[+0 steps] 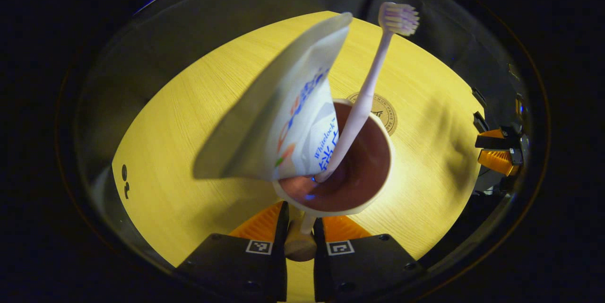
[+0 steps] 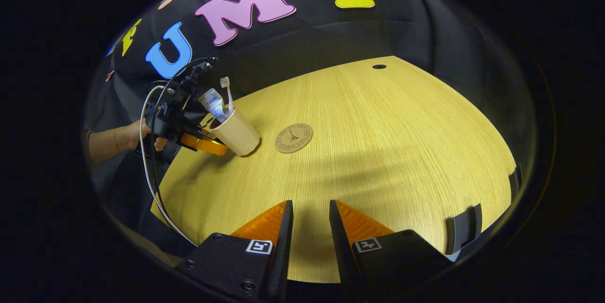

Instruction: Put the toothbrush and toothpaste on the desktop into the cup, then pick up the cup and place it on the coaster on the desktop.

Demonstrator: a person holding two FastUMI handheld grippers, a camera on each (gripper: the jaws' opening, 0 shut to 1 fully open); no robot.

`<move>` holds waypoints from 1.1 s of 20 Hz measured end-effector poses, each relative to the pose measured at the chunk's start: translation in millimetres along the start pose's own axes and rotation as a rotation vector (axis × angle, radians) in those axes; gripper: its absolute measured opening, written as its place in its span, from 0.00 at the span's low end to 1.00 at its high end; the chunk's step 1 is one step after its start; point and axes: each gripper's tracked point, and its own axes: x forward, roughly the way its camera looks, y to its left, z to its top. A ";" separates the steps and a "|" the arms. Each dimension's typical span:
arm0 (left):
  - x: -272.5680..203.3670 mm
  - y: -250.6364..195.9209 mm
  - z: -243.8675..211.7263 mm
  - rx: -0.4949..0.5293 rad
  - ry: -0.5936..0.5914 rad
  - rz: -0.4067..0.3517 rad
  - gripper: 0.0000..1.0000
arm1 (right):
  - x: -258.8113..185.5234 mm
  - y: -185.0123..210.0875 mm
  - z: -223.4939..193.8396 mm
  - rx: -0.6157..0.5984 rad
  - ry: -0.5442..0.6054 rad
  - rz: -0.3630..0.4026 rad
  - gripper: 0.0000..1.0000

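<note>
Cup loaded, coaster waiting

Cup sits right ahead of the left gripper in the left gripper view, and that gripper's fingers are pinched on the cup's near rim, one each side of the wall. One toothpaste tube and one toothbrush stand in it, tube leaning left, brush bristles up. One coaster peeks out just beyond the cup, bare as far as I can see. Far off to the right hangs the other gripper.

Over to the right gripper view: the right gripper hovers with fingers spread, nothing between them, wooden desktop below. Well ahead and left, a hand holds the left gripper at the cup, which tilts toward the coaster lying just to its right, apart from it.

My read: the filling is done and the carry is in hand. Next calls for a steady lift, then a short shift over the coaster, keeping the cup upright so neither item tips out
</note>
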 end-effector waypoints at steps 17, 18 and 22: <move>27.3 -75.4 82.5 0.109 0.019 -0.023 0.27 | -33.7 -65.2 14.3 0.084 -0.043 -0.058 0.31; 29.9 -79.5 83.1 0.108 0.023 -0.025 0.27 | -34.5 -68.8 14.7 0.090 -0.044 -0.064 0.48; 34.1 -80.4 82.4 0.112 0.038 -0.022 0.27 | -36.8 -81.0 13.5 0.106 -0.042 -0.077 0.47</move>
